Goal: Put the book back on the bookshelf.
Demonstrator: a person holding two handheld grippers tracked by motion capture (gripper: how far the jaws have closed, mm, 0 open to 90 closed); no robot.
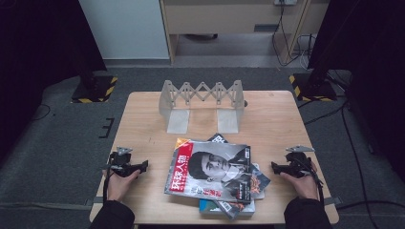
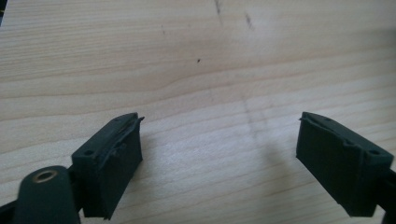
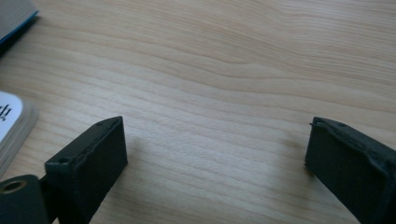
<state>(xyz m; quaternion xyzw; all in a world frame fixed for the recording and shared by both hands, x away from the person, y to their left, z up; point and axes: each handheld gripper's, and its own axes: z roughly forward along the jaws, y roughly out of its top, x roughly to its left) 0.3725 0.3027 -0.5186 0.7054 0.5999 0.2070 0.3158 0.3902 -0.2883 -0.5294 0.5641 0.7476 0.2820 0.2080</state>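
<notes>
- two grippers sit low at the near edge of the wooden table (image 1: 143, 114), one on each side of a messy stack of magazines (image 1: 217, 179).
- left gripper (image 1: 142, 166) rests in the person's left hand (image 1: 118, 183), pointing in toward the stack but well apart from it; in the left gripper view its jaws stand wide, with bare wood grain between them.
- right gripper (image 1: 275, 167) is held in the right hand (image 1: 302, 183), aimed at the stack's right edge, near it but not touching; in the right gripper view its jaws gape wide too, nothing between them.
- top magazine (image 1: 210, 169), red-edged cover with a portrait, lies tilted over the others, which fan out beneath it at the lower right.
- in the right gripper view, page edges of the stack (image 3: 11, 126) peek in at the left.
- folding book rack (image 1: 201, 102), pale and upright, stands at the far side of the table, well apart from the stack.
</notes>
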